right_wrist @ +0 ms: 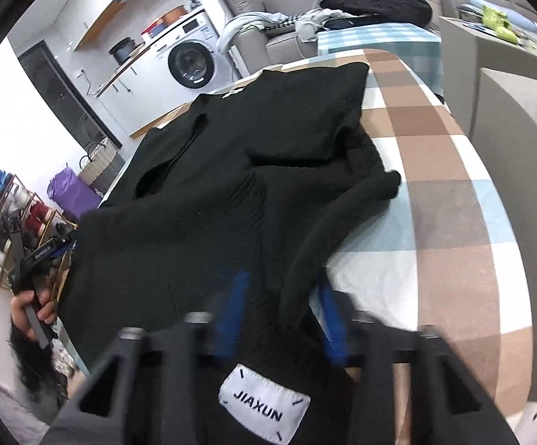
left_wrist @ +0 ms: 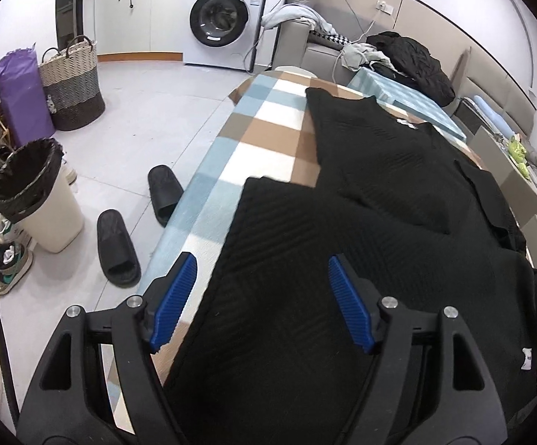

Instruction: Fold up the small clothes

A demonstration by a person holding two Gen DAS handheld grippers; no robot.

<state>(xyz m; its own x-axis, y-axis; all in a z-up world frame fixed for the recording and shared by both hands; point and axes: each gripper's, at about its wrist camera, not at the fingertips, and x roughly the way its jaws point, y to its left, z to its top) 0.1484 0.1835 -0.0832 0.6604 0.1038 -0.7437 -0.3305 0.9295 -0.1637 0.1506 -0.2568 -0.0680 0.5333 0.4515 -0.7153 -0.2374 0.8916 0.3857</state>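
- Black garment (left_wrist: 361, 193): a ribbed knit piece spread over the table, filling the middle of both views; in the left wrist view it runs from 12 o'clock down to 6 o'clock, with one flap folded over near the lower centre. In the right wrist view a sleeve end (right_wrist: 390, 183) lies toward 2 o'clock on the cloth.
- Checked tablecloth (left_wrist: 268, 118): blue, brown and white squares under the garment, bare toward 11 o'clock in the left wrist view and toward 3 o'clock in the right wrist view.
- Washing machine (left_wrist: 223, 18): white, against the far wall at 12 o'clock in the left wrist view.
- Woven basket (left_wrist: 71, 85) and white bin with a black liner (left_wrist: 38, 200): on the floor at 9 to 10 o'clock.
- Two black slippers (left_wrist: 134, 222): on the floor at 8 o'clock, beside the table edge.
- Left gripper (left_wrist: 262, 282): at 6 o'clock, its blue pads standing wide apart above the folded flap, nothing pressed between them.
- Right gripper (right_wrist: 283, 307): at 6 o'clock and blurred, its blue fingers drawn in narrow with a fold of the black garment between them; whether the pads actually press on it I cannot tell.
- White label (right_wrist: 264, 404): sewn on the garment, reading JIAXUN, just below the right gripper's fingers.
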